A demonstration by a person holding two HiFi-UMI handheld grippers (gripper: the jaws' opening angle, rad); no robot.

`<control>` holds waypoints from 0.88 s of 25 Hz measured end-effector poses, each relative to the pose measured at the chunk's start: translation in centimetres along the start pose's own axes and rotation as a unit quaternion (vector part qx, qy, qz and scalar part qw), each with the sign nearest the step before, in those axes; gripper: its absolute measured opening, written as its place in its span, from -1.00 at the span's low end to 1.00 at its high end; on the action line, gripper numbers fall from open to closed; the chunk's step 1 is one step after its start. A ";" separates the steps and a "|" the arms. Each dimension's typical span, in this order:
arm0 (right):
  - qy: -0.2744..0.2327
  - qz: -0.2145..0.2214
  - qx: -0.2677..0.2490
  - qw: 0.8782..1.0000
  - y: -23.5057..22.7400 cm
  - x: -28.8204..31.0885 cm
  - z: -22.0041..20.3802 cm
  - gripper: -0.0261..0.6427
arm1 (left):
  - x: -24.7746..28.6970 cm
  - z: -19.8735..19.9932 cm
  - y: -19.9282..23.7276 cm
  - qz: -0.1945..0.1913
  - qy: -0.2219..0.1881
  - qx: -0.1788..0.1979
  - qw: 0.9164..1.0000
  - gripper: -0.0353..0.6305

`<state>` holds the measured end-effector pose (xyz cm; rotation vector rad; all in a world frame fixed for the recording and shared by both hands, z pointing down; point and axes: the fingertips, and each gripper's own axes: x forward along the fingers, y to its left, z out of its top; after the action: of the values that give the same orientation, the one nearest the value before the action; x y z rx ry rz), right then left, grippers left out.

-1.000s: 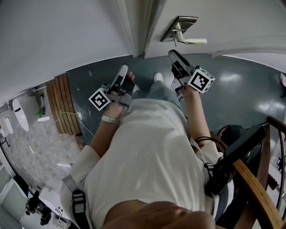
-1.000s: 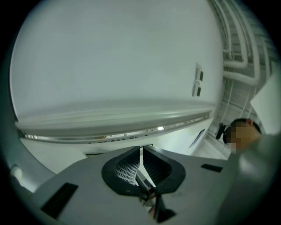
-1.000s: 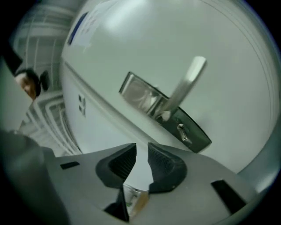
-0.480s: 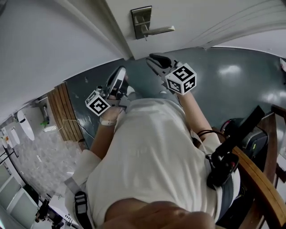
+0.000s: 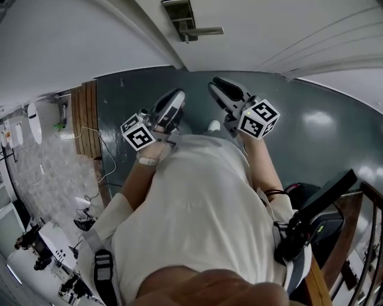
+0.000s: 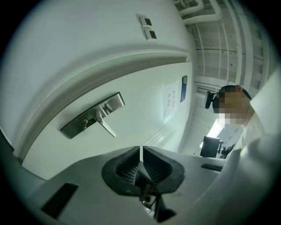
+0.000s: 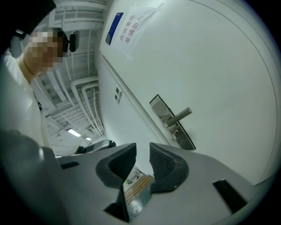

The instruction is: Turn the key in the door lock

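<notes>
A brushed-metal rectangular lock plate sits on the white door at the top of the head view. A straight metal lever handle sticks out from it. In the left gripper view a small metal stub projects from the plate just beside the lever. It is too small to tell whether it is the key.

Both tools are held up in front of the person's white shirt, pointing toward the door and well apart from the plate. The left hand-held gripper has its ribbed black pads pressed together. Only a thin slit of light shows between them and nothing is caught there. The right hand-held gripper has its pads spread a little, and the narrow gap between them is empty. In its own view the lock plate lies ahead and to the right of its tips.

Each tool carries a white cube with black square markers, the left cube near the wrist and the right cube above the forearm. A dark grey-green glossy floor spreads below the door. A white paper notice with red print is stuck on the door above the handle.
</notes>
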<state>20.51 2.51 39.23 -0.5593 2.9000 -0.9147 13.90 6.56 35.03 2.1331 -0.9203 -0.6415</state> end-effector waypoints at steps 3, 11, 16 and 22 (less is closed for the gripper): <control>-0.018 0.013 -0.001 1.000 1.1 -0.9 1.1 -0.67 | 0.3 -0.5 -1.1 -0.001 0.001 0.011 1.000 -0.86; -0.049 0.021 0.010 0.999 3.1 -0.5 2.2 -0.68 | 0.0 1.0 -2.5 -0.026 -0.002 0.032 0.999 -0.86; -0.043 0.025 0.006 0.999 4.2 0.9 2.0 -0.67 | -1.1 2.6 -2.7 -0.027 -0.013 0.042 0.999 -0.86; -0.043 0.016 0.010 0.999 5.7 2.9 0.4 -0.68 | -3.9 3.9 -2.5 -0.042 -0.016 0.041 0.998 -0.86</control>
<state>15.98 5.58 35.87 -0.5350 2.8114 -0.8912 9.86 9.18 31.28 2.2495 -0.8920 -0.6923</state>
